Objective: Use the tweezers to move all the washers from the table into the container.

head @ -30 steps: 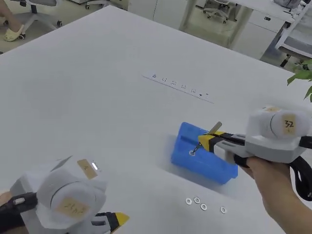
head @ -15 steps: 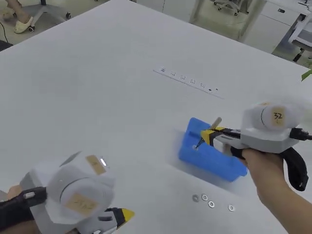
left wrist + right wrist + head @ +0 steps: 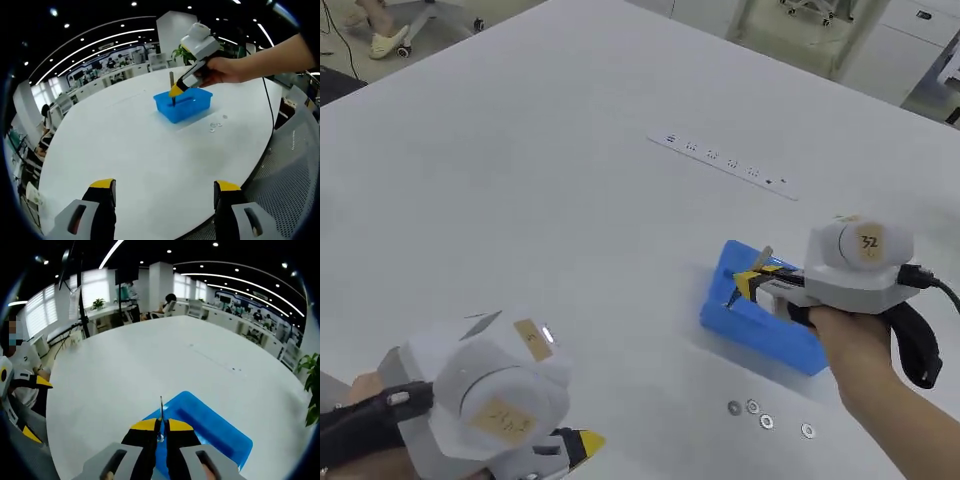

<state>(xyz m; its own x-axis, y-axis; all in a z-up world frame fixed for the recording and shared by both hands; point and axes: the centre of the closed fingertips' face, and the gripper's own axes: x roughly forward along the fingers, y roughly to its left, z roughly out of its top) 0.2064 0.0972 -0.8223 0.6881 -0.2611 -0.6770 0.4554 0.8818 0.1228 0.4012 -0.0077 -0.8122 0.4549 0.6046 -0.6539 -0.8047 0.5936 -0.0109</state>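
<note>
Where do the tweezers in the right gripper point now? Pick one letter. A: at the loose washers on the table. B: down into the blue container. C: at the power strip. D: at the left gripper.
B: the tweezers, clamped in the right gripper, point tip-down into the blue container, with the washers on the table beside it.

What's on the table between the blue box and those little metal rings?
Nothing. In the head view there is just bare white table between the blue container and the washers.
</note>
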